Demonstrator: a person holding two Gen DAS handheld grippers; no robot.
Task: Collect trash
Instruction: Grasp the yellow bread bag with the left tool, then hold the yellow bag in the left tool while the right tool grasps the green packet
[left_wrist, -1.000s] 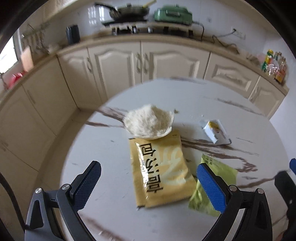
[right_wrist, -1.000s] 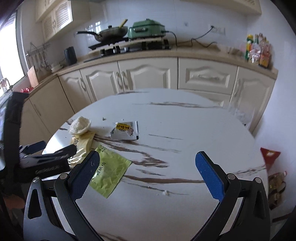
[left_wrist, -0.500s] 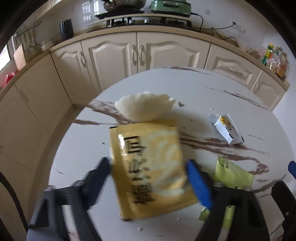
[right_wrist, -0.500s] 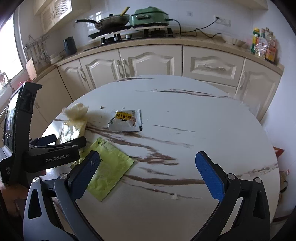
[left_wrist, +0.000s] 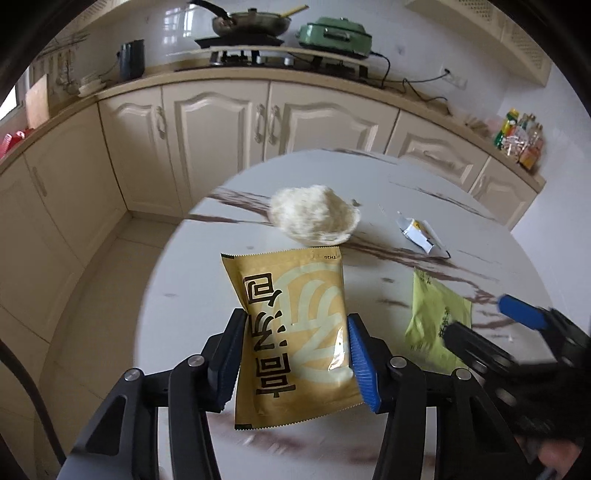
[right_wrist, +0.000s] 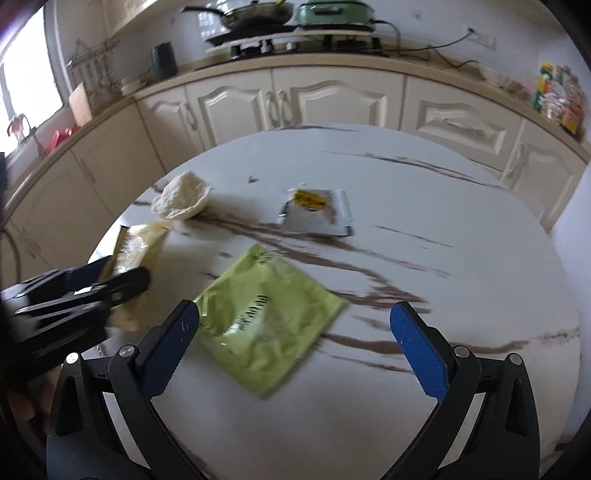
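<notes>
Angled steeply down over the round marble table (left_wrist: 480, 236), the left gripper (left_wrist: 295, 354) has just been closing and now pinches the yellow packet (left_wrist: 291, 325) by its edges; the right gripper (right_wrist: 295, 332), jaws wide and empty, hovers above the green wrapper (right_wrist: 266, 317) lying flat.

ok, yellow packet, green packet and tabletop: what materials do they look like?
Yellow packet: glossy plastic film, probably; glare patches and a crimped, serrated end seal.
Green packet: thin, crinkly film; wrinkles and shiny creases.
Tabletop: smooth white marble-look slab with brown veining; real stone or a printed surface, can't tell.
</notes>
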